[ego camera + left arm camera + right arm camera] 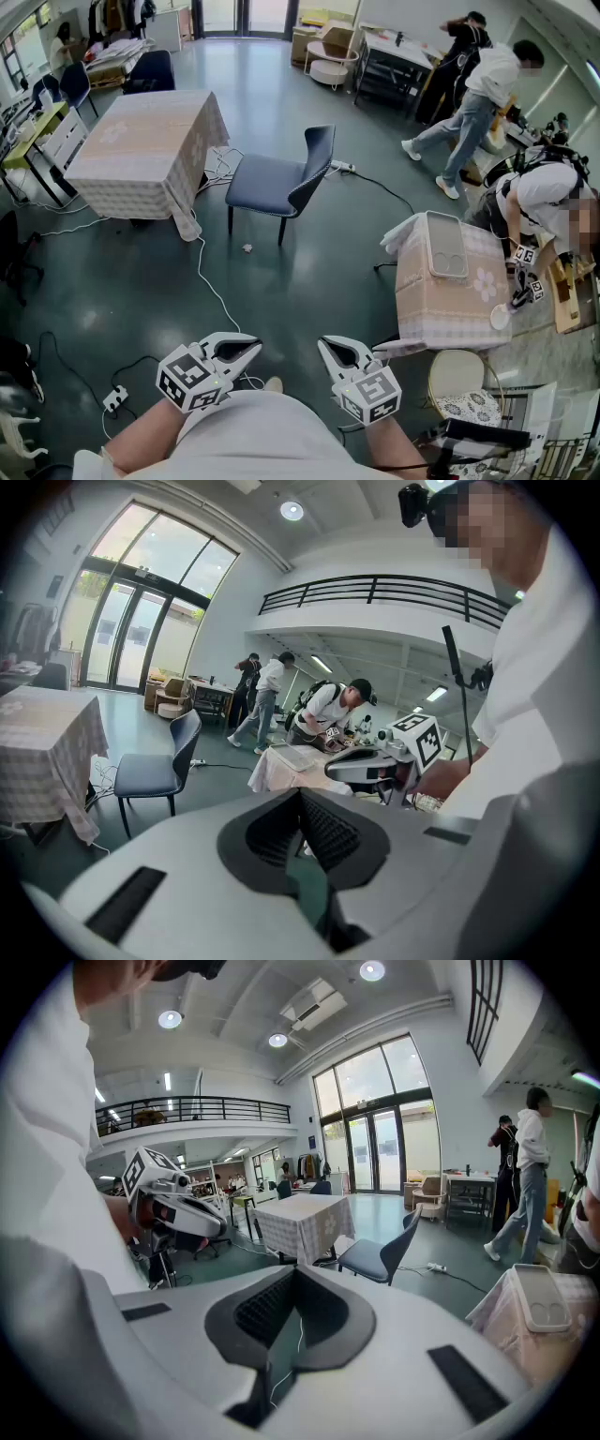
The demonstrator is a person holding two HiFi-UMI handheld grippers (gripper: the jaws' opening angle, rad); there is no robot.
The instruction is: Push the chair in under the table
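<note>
My left tongs (246, 351), right tongs (330, 347) both pressed together, empty, held low at waist: chair (277, 180) too far to push. Chair stands pulled out beside surface (141, 150).

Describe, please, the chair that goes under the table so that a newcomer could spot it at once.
Find the large table with the pale checked cloth at the head view's upper left. Right of it stands the chair, dark blue and padded, seat facing the table. It alone stands free on the open green floor.
</note>
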